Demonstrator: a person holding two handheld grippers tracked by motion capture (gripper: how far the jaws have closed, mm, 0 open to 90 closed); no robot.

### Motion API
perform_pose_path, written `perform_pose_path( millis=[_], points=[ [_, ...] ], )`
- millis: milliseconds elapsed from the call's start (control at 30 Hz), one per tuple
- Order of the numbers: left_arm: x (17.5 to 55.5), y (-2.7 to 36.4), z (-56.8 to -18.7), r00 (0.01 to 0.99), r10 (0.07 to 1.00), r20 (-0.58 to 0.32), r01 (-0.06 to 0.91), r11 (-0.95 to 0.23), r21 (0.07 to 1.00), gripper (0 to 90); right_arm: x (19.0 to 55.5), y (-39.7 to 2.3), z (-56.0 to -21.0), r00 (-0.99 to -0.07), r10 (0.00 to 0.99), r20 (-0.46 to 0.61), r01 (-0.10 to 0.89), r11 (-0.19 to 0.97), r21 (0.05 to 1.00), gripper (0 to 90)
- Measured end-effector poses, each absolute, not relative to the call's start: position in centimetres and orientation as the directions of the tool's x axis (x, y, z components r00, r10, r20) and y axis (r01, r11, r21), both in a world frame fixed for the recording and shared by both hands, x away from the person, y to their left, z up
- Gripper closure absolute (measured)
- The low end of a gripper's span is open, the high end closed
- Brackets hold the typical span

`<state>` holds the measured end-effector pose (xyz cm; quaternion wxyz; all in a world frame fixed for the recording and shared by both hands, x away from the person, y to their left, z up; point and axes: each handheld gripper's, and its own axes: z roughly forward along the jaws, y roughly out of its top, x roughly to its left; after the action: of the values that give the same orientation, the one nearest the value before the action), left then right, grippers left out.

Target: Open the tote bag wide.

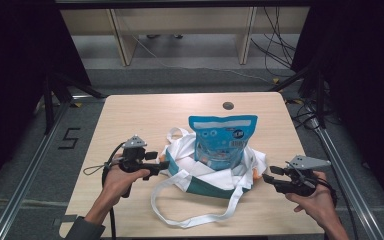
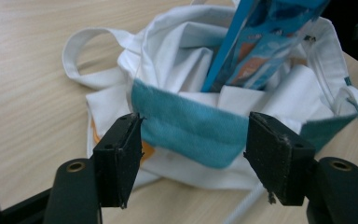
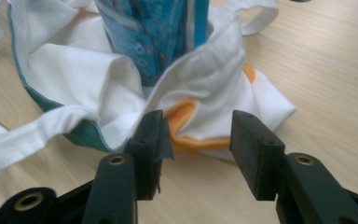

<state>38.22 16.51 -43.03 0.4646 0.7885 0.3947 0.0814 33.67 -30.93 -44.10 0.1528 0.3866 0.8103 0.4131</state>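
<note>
A white cloth tote bag (image 1: 215,172) with a teal band and orange print lies crumpled open mid-table. A blue snack pouch (image 1: 222,140) stands upright inside it. My left gripper (image 1: 161,165) is open at the bag's left edge; in the left gripper view its jaws flank the teal band (image 2: 191,133), and the pouch (image 2: 261,46) rises behind. My right gripper (image 1: 266,178) is open just right of the bag. In the right gripper view, that gripper (image 3: 200,140) faces the bag's white fold (image 3: 200,79) and orange patch (image 3: 186,126).
The bag's long white strap (image 1: 180,212) loops toward the table's front edge. A round cable hole (image 1: 228,105) sits near the far edge of the wooden table (image 1: 130,120). Bare wood lies left and right of the bag.
</note>
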Motion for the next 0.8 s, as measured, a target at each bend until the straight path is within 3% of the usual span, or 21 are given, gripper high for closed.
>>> perform_pose_path(
  millis=[467,600,800],
  points=[
    [34.5,18.5,-45.9,0.648,0.723,-0.238,0.565,-0.246,0.787,34.3,33.3,-31.4,-45.9,-0.61,0.79,0.065,0.551,0.363,0.751,48.4],
    [33.6,18.4,-46.7,0.651,0.726,-0.222,0.558,-0.259,0.789,33.6,33.3,-31.8,-46.3,-0.615,0.787,0.045,0.537,0.376,0.755,46.1],
    [32.2,18.4,-47.7,0.656,0.736,-0.166,0.538,-0.302,0.787,32.4,32.6,-32.0,-46.7,-0.58,0.81,0.088,0.59,0.343,0.731,43.5]
  ],
)
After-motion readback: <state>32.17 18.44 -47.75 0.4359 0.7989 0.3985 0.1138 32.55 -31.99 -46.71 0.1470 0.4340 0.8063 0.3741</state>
